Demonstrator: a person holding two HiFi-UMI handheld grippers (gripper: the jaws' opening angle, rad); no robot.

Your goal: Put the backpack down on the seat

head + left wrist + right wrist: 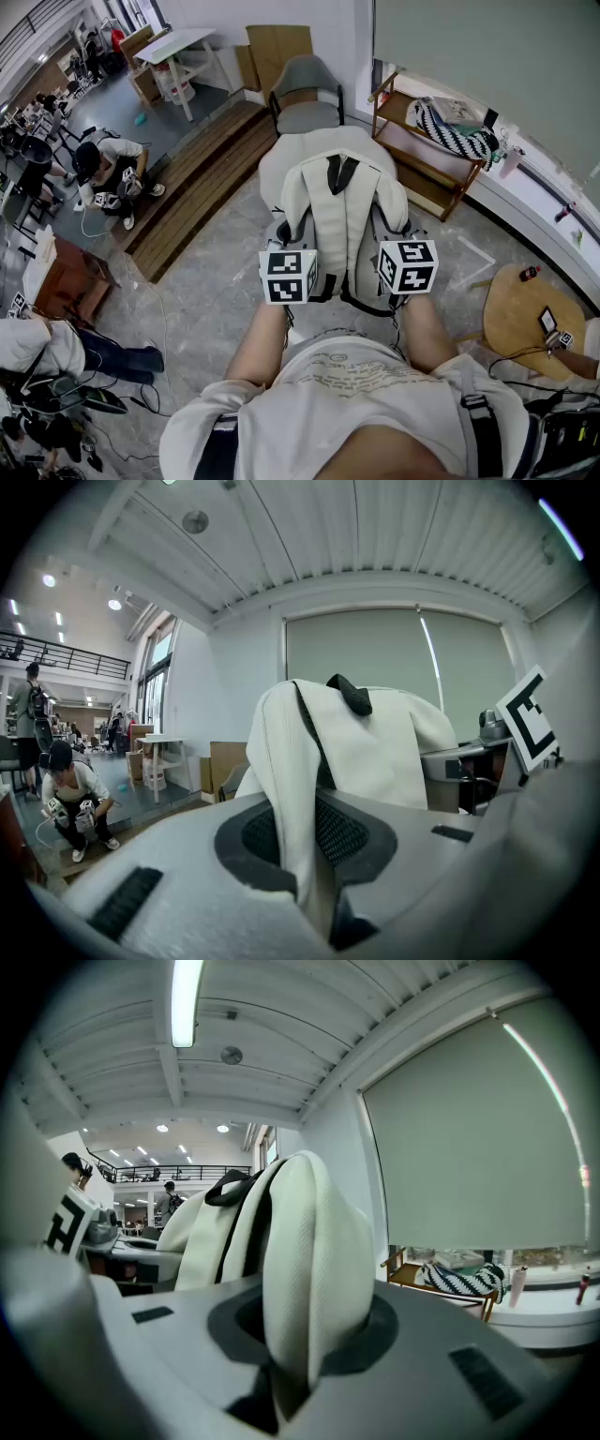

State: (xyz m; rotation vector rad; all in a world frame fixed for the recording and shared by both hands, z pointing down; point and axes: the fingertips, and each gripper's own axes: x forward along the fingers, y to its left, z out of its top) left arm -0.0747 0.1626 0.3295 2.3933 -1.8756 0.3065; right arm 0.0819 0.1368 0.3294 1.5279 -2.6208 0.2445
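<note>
Stone-tile floor (216, 291) fills most of the head view. A grey chair (307, 75) stands at the far end, against the wall. Its padded seat (307, 117) is bare.

The white backpack (333, 202) is between you and the chair, strap side toward you and black top handle at the far end. It looks carried clear of the floor. It lies nearer than the seat and is not resting on it.

Left shoulder strap (286, 789): white webbing with dark mesh on its inner face. It runs up out of the left hand-held gripper (314, 855), whose jaws are clamped on it. Right shoulder strap (305, 1269): a folded white band pinched the same way by the right hand-held gripper (291, 1335), jaws closed onto the fabric. Both grippers sit side by side at the near end of the bag, roughly level.

Step in hand, as judged: carrying the bag to the chair, with placement not begun.

Next move, as judged:
- Bring the bag forward until its body is over the seat pad.
- Lower both grippers together so the bottom lands flat.
- Only then let the jaws off the straps.

Risk: the bag is soft and may slump or slide off the front edge if you release it too near that edge.
</note>
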